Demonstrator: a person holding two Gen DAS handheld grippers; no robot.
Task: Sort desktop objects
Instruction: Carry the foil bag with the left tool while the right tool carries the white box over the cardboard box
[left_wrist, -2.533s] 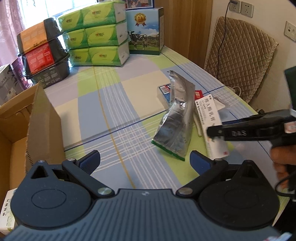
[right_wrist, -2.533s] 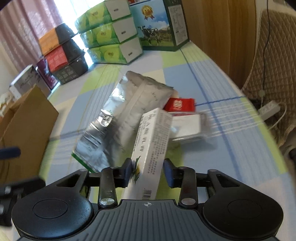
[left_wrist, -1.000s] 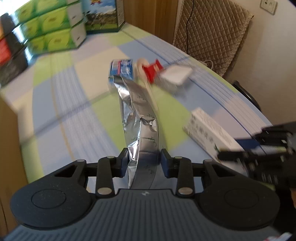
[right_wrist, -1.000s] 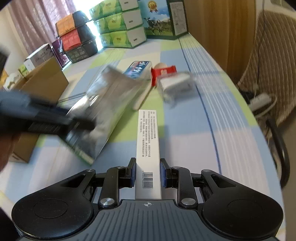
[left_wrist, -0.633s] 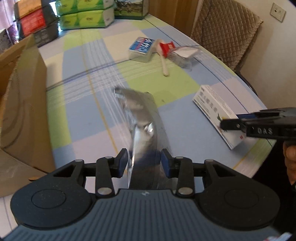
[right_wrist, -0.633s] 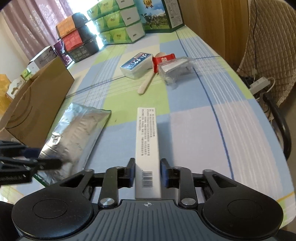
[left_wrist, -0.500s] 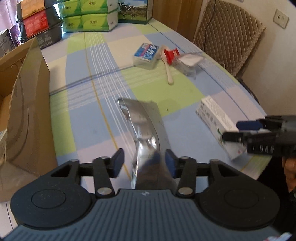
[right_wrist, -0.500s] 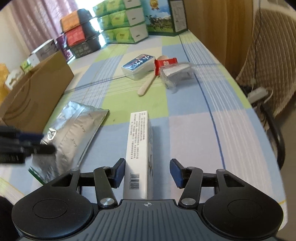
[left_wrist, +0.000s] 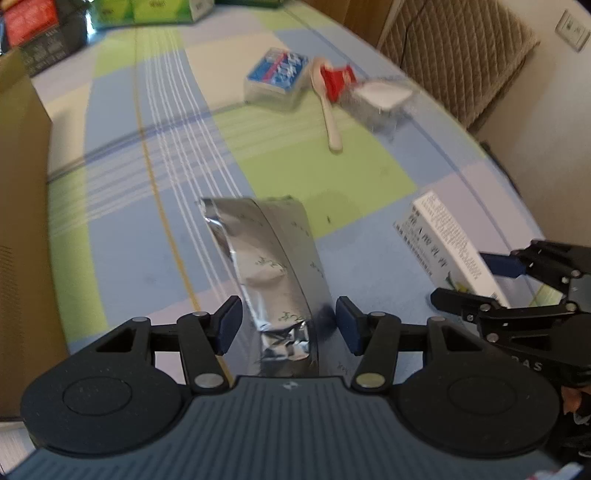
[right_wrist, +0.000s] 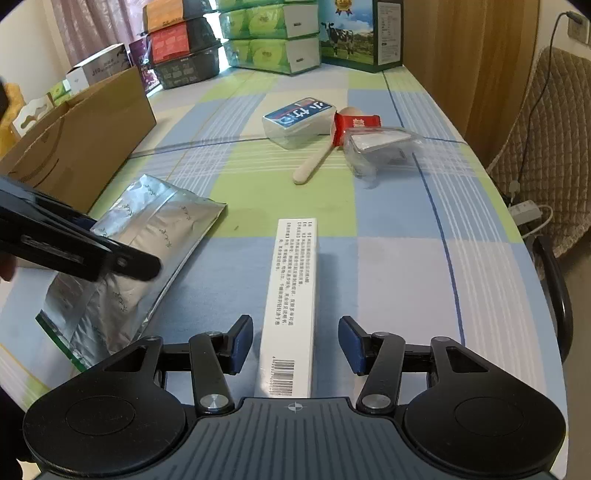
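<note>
Left gripper (left_wrist: 288, 328): jaws spread, nothing held; foil pouch (left_wrist: 273, 273) lies flat between them on the table (right_wrist: 399, 258).
Right gripper (right_wrist: 295, 343): jaws spread, straddling the white carton (right_wrist: 295, 295), flat, near edge.
Pouch: probably light, limp, slick; pinch an edge.
Carton: light, stiff; grip long sides.

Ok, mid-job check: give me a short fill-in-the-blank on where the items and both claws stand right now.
1. The left claw is ____ around the silver foil pouch.
2. The white carton lies flat between the fingers of the ____ claw.
3. The wooden spoon lies between the blue-labelled box and the ____ plastic container.
4. The cardboard box stands on the ____ side of the table in the right wrist view.

Missing words: open; right; clear; left
</note>
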